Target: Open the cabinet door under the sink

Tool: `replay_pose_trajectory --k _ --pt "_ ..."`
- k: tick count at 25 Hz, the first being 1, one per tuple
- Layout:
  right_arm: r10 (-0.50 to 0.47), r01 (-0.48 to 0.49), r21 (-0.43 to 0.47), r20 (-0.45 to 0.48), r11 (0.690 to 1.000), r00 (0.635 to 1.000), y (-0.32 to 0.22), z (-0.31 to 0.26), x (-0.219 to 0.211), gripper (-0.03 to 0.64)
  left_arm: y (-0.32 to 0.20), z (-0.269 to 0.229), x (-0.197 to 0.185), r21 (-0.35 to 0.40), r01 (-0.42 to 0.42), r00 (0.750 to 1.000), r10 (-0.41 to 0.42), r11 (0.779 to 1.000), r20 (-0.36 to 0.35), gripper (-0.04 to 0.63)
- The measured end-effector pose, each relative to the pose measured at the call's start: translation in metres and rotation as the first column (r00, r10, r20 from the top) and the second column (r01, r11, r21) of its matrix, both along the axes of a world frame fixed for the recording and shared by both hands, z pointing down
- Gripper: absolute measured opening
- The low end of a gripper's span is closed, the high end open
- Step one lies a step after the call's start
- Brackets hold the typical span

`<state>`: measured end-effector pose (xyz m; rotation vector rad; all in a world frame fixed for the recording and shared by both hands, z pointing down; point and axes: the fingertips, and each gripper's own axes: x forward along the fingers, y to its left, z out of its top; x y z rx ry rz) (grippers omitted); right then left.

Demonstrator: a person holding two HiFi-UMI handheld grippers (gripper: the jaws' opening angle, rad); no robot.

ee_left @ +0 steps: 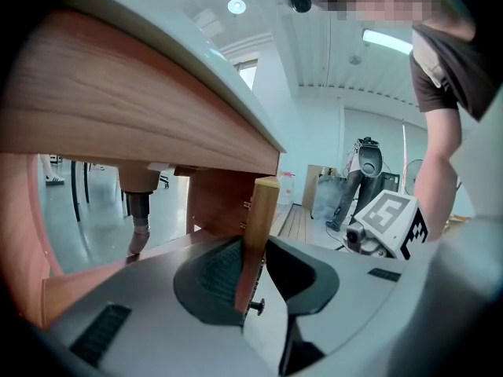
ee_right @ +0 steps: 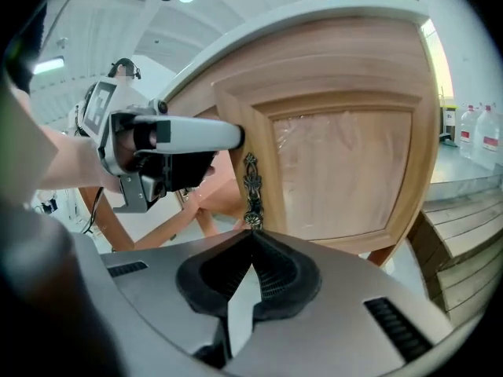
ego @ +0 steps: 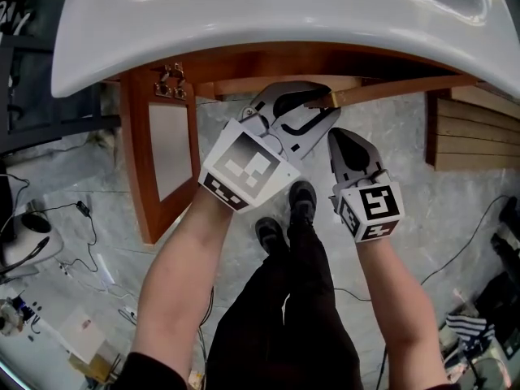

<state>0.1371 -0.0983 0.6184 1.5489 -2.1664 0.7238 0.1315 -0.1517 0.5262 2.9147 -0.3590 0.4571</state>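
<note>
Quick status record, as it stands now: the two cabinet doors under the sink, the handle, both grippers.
left door: wide open, hanging below the sink
right door: looks ajar, free edge standing out from the cabinet
handle: ornate metal, on the right door's front, not gripped
left gripper: closed on the right door's free edge
right gripper: shut, empty, pointing at the handle

Glossy white ceramic sink basin point(ego: 244, 23) is showing plain white, no pattern. Light-brown wooden cabinet door point(ee_right: 338, 132), right side, is showing honey grain around a paler, cloudy panel. Its ornate metal handle point(ee_right: 251, 191) is appearing dark bronze. Reddish-brown wooden door point(ego: 134, 161), left side, is framing an off-white panel. Left gripper point(ee_left: 251, 250) and right gripper point(ee_right: 251, 238) are showing grey shells, black ribbed pads point(ee_right: 271, 277) and black-and-white square markers point(ego: 246, 166). Marbled stone floor point(ego: 455, 210) is looking pale grey with faint veins.
</note>
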Motion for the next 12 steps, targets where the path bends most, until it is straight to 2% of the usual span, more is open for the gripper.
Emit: replay_pose_trajectory --k 12 --pt "0.122 -0.121 0.049 -0.003 0.991 0.993 0.064 -0.028 0.034 0.015 0.057 0.005 0.005 -0.019 -0.033 0.997 0.034 0.999 0.075 0.098"
